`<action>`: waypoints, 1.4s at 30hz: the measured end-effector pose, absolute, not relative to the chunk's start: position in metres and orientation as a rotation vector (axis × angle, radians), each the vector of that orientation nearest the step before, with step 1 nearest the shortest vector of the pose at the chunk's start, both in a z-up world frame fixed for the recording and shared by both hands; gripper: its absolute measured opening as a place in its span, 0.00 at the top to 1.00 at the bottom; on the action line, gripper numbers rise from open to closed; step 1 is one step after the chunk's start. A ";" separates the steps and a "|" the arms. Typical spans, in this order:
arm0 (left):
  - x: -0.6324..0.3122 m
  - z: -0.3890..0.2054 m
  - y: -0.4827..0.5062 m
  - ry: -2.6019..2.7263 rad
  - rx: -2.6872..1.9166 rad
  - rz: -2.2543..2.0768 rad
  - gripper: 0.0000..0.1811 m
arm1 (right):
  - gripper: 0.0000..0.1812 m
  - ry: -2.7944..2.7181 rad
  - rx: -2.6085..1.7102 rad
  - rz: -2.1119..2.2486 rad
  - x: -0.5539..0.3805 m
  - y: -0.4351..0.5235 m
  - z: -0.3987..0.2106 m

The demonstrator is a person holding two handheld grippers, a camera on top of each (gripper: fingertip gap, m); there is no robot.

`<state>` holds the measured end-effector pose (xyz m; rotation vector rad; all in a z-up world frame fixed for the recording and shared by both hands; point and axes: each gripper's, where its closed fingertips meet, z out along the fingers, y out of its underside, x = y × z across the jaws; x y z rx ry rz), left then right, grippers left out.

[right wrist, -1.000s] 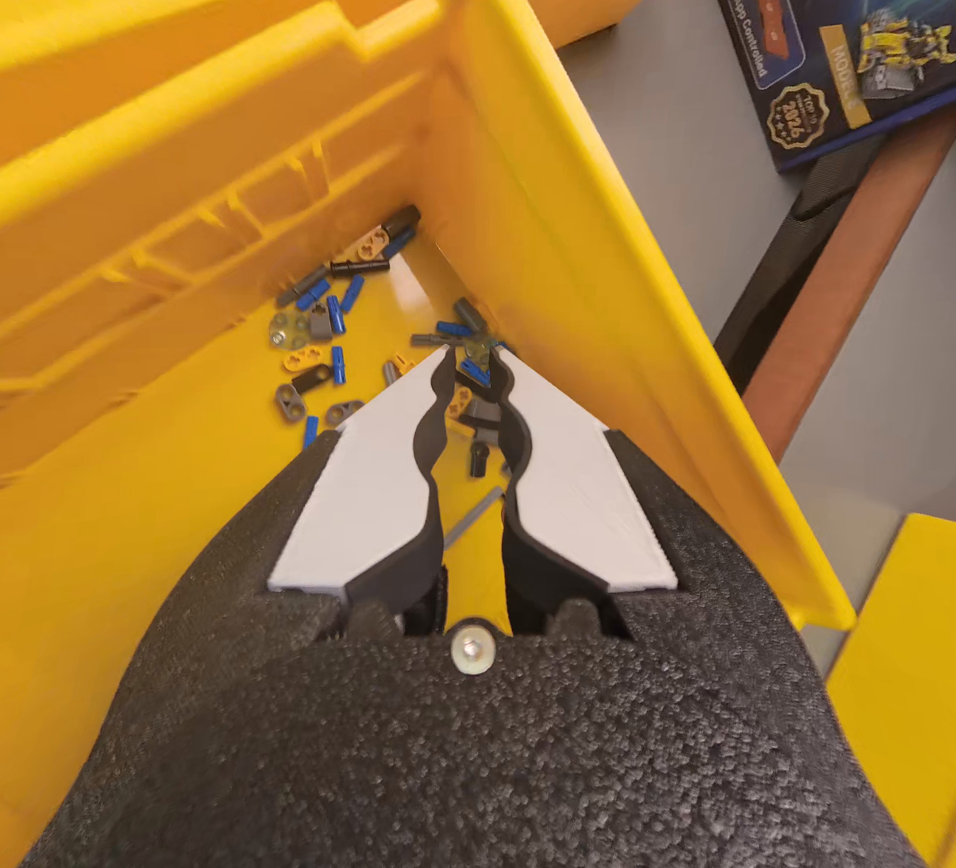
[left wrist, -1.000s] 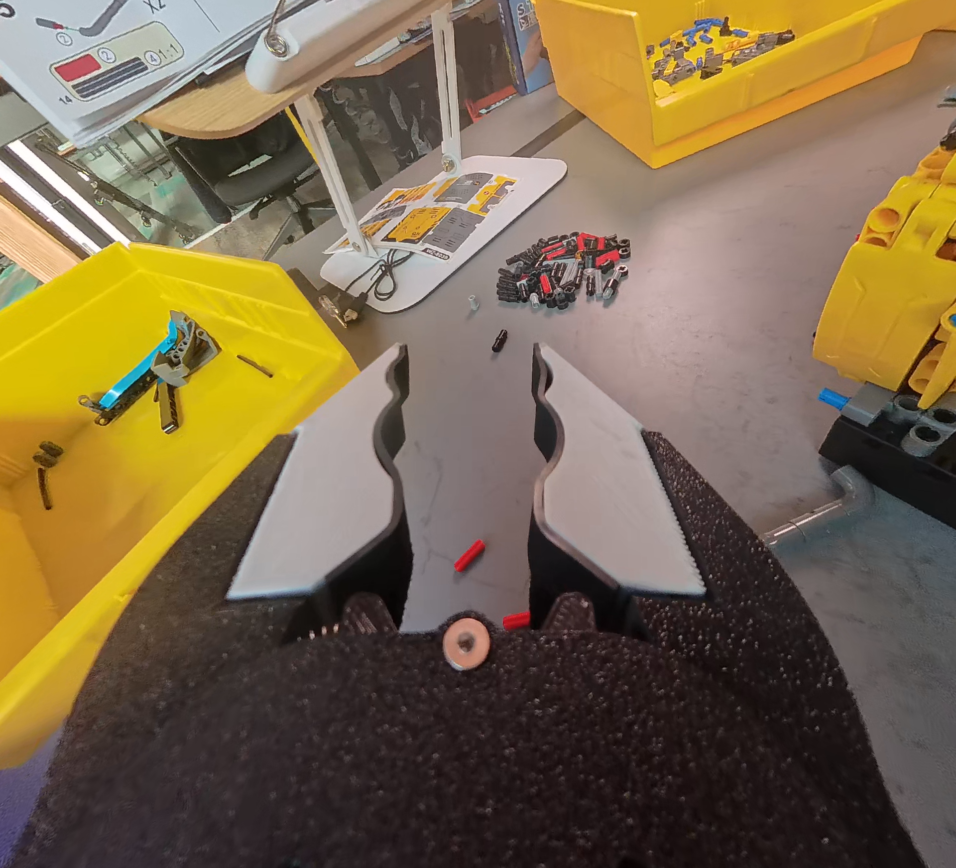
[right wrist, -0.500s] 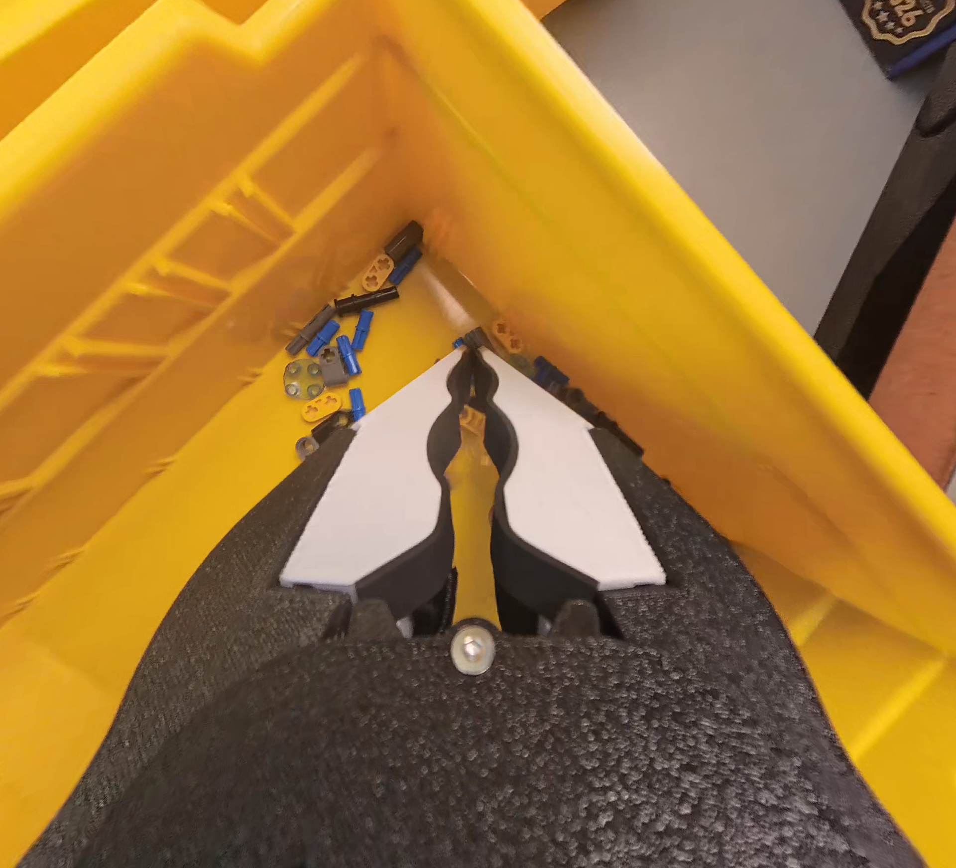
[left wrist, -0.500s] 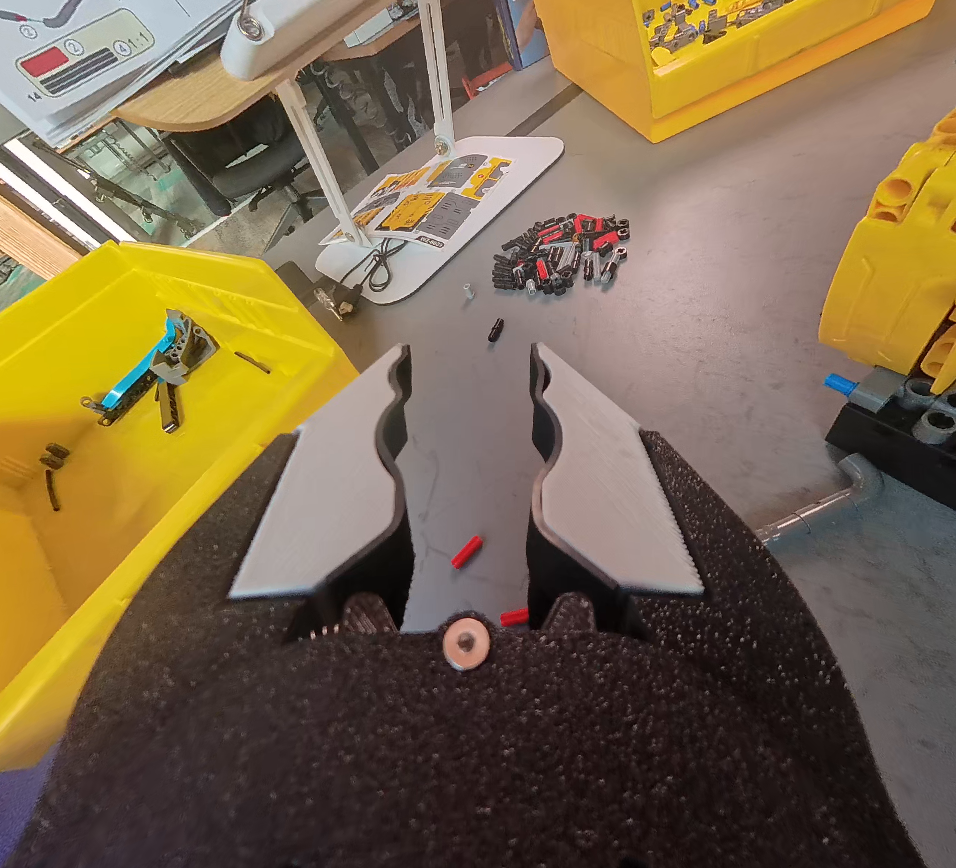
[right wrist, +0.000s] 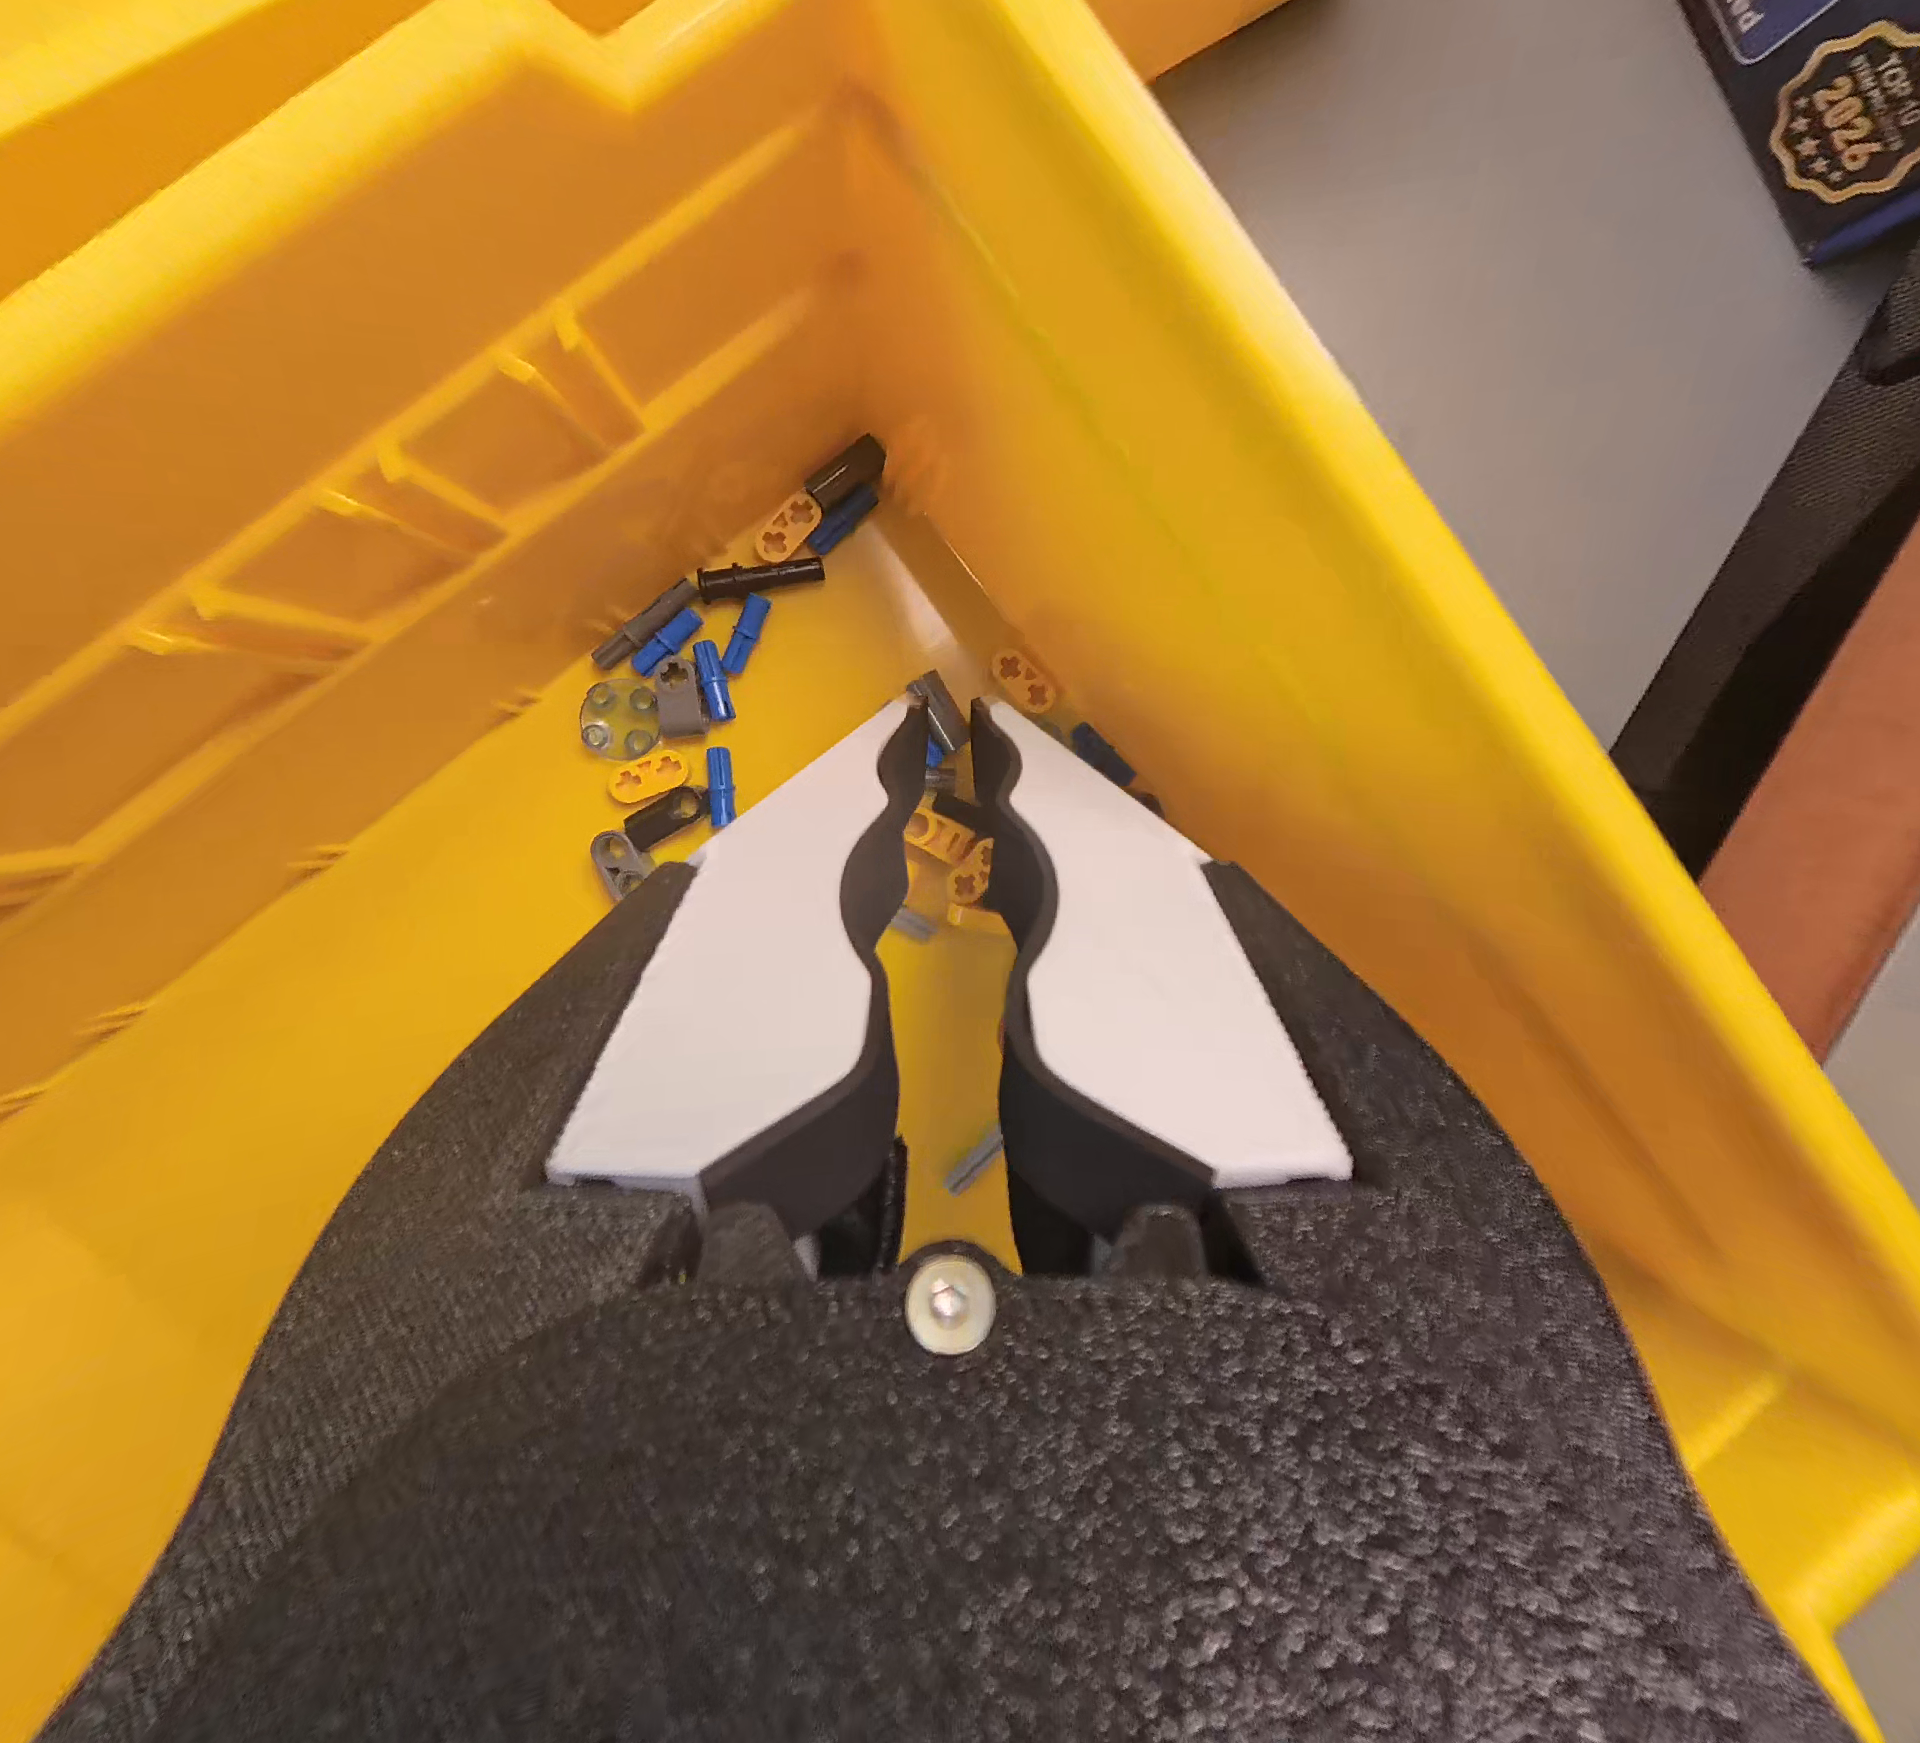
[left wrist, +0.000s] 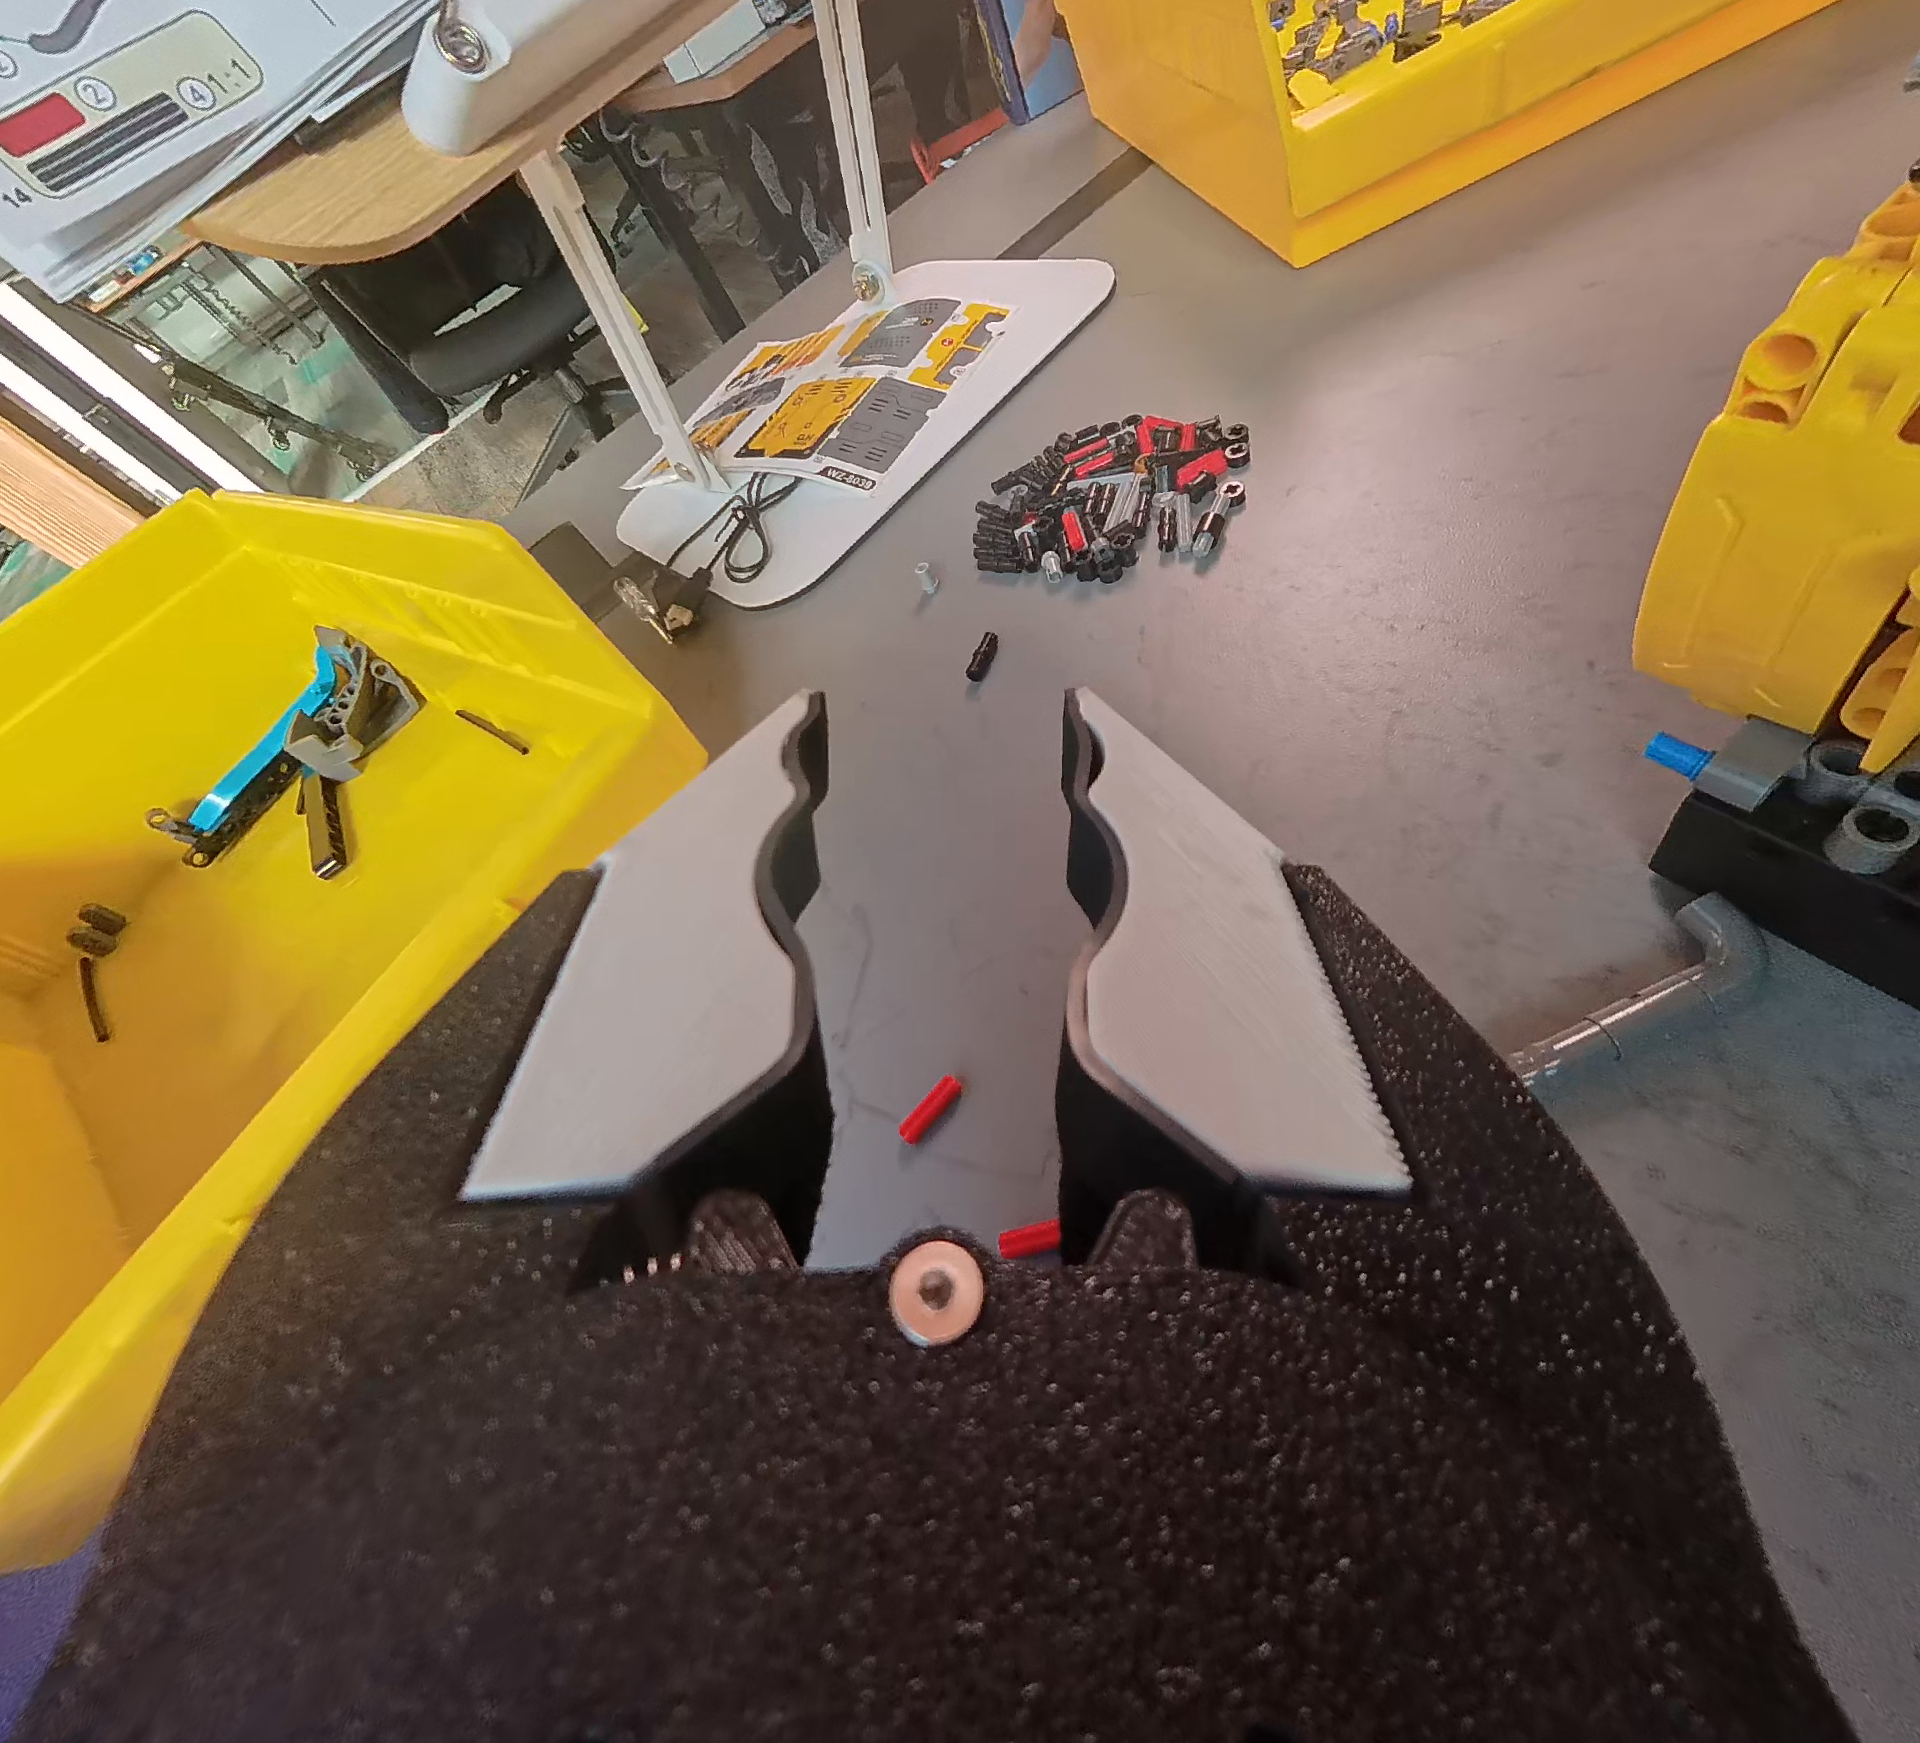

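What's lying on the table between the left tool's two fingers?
In the left wrist view, a small red pin lies on the bare grey table between the open left tool.

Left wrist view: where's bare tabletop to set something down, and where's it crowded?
Bare grey tabletop lies between the pile of black and red pins and the yellow model. Another free patch runs from the pile toward the far yellow bin. Crowded: the lamp base with its sticker sheet. Loose red pins lie under the open left gripper.
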<state>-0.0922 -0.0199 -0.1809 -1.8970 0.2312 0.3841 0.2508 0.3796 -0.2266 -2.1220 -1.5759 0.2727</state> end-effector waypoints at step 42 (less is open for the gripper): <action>-0.103 -0.188 -0.017 0.196 -1.942 0.476 0.77 | 0.96 -2.250 -1.772 0.416 0.245 0.323 -0.234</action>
